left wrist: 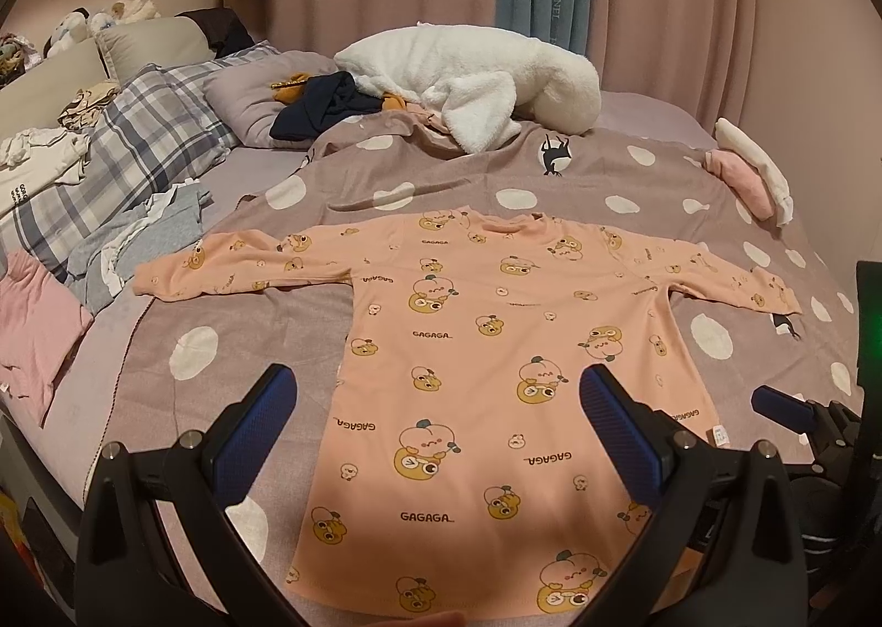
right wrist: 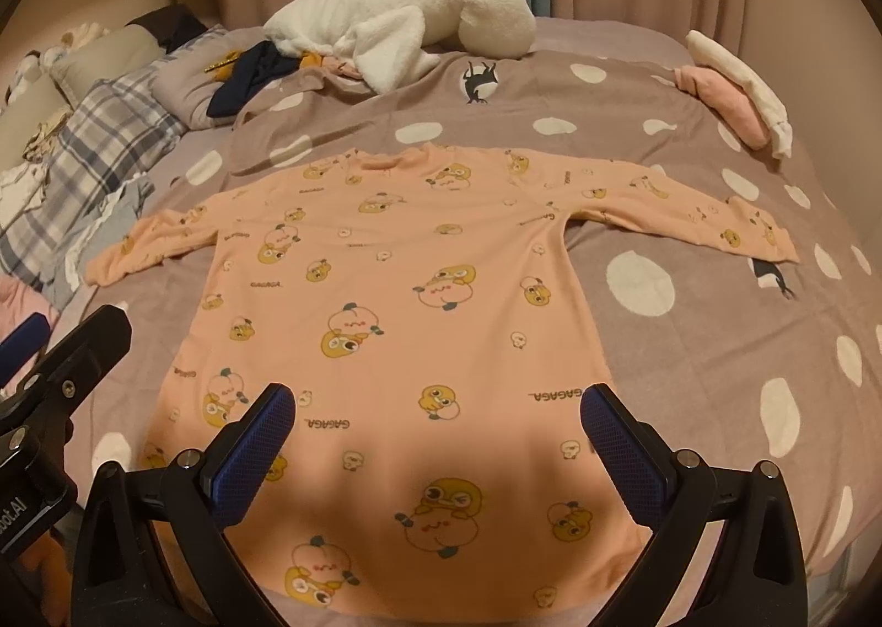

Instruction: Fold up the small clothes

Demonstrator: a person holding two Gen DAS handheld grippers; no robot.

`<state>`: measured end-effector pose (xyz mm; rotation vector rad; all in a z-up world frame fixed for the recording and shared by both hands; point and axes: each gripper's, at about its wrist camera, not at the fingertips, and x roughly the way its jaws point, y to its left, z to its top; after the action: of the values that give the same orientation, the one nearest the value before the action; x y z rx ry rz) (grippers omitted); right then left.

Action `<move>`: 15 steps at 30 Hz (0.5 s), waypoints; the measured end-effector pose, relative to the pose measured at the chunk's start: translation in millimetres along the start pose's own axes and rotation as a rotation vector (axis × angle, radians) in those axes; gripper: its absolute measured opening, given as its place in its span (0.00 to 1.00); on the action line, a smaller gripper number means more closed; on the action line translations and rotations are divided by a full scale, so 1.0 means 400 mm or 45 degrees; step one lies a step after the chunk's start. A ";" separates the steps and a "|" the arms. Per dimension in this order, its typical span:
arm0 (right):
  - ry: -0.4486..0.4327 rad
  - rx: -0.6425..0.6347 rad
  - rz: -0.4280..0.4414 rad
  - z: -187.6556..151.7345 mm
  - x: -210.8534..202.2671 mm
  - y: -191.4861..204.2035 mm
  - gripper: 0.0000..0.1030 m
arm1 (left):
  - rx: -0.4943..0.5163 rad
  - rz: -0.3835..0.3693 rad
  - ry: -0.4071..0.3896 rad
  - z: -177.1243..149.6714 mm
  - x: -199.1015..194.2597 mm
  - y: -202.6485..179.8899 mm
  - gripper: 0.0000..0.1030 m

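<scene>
**One peach shirt spread flat on the bed, ready for its first fold**

On the left, the left tongs [left wrist: 435, 434] hang with jaws wide apart, holding nothing, above the hem. At centre, one peach long-sleeved shirt [right wrist: 397, 263] lies flat on the dotted bedspread [right wrist: 716, 351], hem nearest, both sleeves stretched out. On the right, the right tongs [right wrist: 438, 434] also gape empty above the hem. Folding seems not yet begun; the next move likely calls for pinching a sleeve or side edge and carrying it inward.
</scene>
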<state>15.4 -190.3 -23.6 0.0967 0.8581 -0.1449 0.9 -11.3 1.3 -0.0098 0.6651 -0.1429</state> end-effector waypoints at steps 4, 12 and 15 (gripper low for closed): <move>0.002 -0.011 -0.008 0.001 0.002 0.004 1.00 | 0.003 0.003 0.002 0.000 0.000 -0.001 1.00; 0.002 -0.014 -0.011 0.001 0.003 0.006 1.00 | 0.003 0.003 0.001 0.001 0.000 -0.002 1.00; 0.003 -0.014 -0.013 0.001 0.004 0.006 1.00 | 0.008 0.008 0.002 0.000 -0.002 0.000 1.00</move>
<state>17.1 -188.1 -24.4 0.0823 0.8621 -0.1496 0.4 -11.4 1.7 -0.0017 0.6660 -0.1392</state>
